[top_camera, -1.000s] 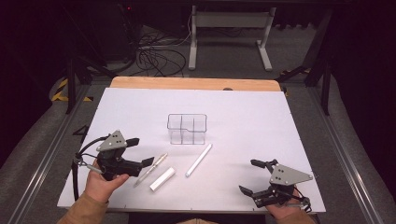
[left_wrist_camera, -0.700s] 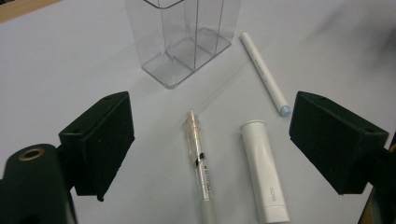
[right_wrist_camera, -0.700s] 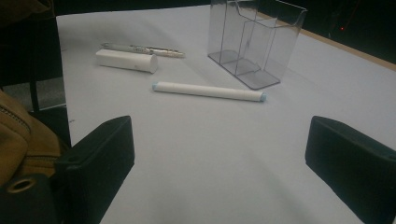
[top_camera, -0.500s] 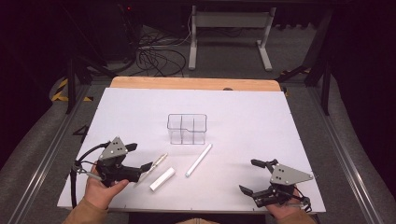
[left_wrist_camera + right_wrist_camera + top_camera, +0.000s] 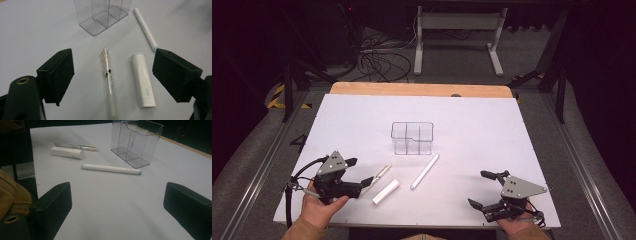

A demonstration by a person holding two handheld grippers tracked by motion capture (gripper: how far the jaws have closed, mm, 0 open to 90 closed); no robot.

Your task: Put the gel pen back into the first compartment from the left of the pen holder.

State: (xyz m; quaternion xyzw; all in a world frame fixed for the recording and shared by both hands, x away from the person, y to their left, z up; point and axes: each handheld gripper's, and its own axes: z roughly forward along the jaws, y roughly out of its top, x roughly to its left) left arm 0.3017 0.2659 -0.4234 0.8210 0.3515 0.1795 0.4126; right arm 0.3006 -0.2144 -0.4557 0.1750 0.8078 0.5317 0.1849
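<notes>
The left hand-held gripper [image 5: 362,172] is held low over the white counter [image 5: 472,130] with its jaws spread wide, and the clear plastic ballpoint pen with a frosted grip [image 5: 108,81] lies between them, lengthwise along the line of approach. Nothing is held. The pen lies flat near the front left of the counter, its tip pointed toward the clear acrylic compartment organiser [image 5: 412,137], which stands apart from it toward the middle.

The main risk is judged to come from the short white cap-like tube [image 5: 143,80], which lies just beside the pen and roughly parallel to it, also inside the span of the open jaws. If the jaws are closed from this position, both items may be caught together, or the tube may be pushed against the pen and the pen rolled out of line. A round, smooth barrel is also likely to slip or spin if it is pinched off-centre. The long white marker with pale blue ends [image 5: 146,28] lies farther off, beyond the right-hand jaw, and is less likely to be disturbed.

The pen is slim, with a transparent barrel through which the ink tube and a small dark band are seen; its grip end is blurred.

The right hand-held gripper [image 5: 484,192] is held wide open near the front right edge, holding nothing.
</notes>
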